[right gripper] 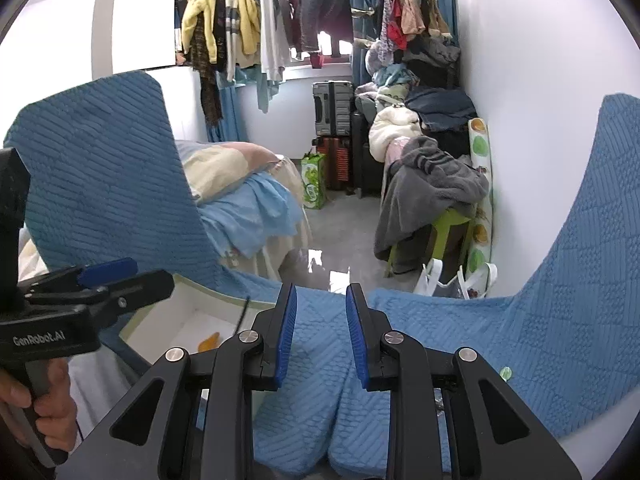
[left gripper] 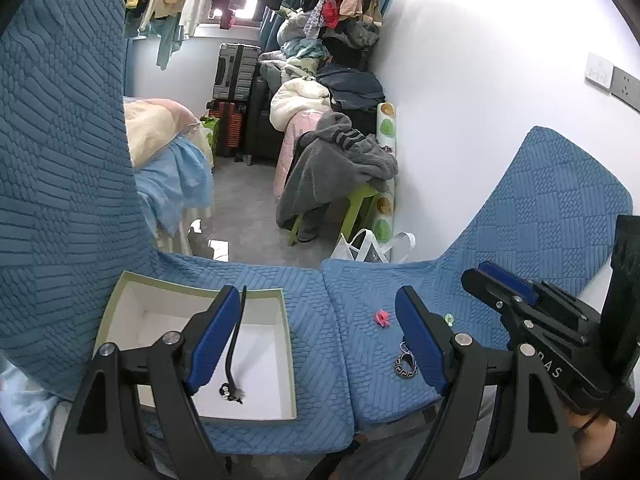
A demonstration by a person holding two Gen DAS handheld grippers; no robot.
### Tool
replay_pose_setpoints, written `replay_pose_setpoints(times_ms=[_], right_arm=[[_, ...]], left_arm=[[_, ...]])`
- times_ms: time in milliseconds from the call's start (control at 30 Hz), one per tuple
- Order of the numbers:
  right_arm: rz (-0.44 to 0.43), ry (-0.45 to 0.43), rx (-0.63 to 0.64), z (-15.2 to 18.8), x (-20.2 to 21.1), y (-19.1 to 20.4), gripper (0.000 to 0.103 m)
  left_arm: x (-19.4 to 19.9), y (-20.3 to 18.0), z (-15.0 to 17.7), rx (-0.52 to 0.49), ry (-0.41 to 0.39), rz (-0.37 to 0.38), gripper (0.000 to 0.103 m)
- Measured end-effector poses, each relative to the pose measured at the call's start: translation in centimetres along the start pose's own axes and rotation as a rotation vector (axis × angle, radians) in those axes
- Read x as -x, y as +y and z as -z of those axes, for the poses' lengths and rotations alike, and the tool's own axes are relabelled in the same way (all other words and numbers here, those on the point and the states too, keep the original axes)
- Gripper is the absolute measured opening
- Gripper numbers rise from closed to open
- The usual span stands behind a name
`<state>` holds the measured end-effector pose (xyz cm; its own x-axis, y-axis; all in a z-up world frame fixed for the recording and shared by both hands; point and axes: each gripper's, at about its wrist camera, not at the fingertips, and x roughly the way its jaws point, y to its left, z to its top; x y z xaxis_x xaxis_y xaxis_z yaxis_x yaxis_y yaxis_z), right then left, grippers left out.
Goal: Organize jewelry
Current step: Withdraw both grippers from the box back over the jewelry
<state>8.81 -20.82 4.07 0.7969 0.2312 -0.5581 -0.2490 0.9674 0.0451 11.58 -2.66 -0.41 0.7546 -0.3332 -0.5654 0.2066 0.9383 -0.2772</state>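
My left gripper (left gripper: 318, 320) is open wide above two blue-covered chair seats (left gripper: 312, 292), with nothing between its pads. Under its left finger a white box (left gripper: 264, 364) with a green rim holds a black cord necklace (left gripper: 234, 344) that has beads at its end. By its right finger a black patterned pendant (left gripper: 406, 366) lies on the right seat. A pink trinket (left gripper: 382, 317) and a small green bead (left gripper: 449, 319) lie farther back. My right gripper (right gripper: 322, 300) hovers over the seam between the seats, its jaws a narrow gap apart and empty. An orange piece (right gripper: 210, 343) lies in the box (right gripper: 192, 320).
The right gripper (left gripper: 484, 276) sits at the right edge of the left wrist view, and the left gripper (right gripper: 120, 280), held by a hand (right gripper: 36, 392), at the left of the right wrist view. Blue chair backs (left gripper: 60, 160) rise on both sides. Beyond are grey floor, a bed and piled clothes.
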Motion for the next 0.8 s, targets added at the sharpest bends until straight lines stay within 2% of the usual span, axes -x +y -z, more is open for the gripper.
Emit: replay_pose_setpoints(times_ms=[267, 567, 800], right_arm=[[0.014, 0.018, -0.002, 2.4, -0.8, -2.7, 0.023], [0.057, 0.032, 0.003, 6.2, -2.0, -5.5, 0.023], [0.078, 0.051, -0.057, 8.3, -3.0, -8.2, 0.023]], left_arm=[[-1.9, -1.9, 1.7, -0.01, -0.004, 0.011, 0.08], [-5.0, -3.6, 4.0, 0.006, 0.032, 0.044, 0.08], [-8.2, -4.7, 5.8, 0.016, 0.111, 0.068, 0.08]])
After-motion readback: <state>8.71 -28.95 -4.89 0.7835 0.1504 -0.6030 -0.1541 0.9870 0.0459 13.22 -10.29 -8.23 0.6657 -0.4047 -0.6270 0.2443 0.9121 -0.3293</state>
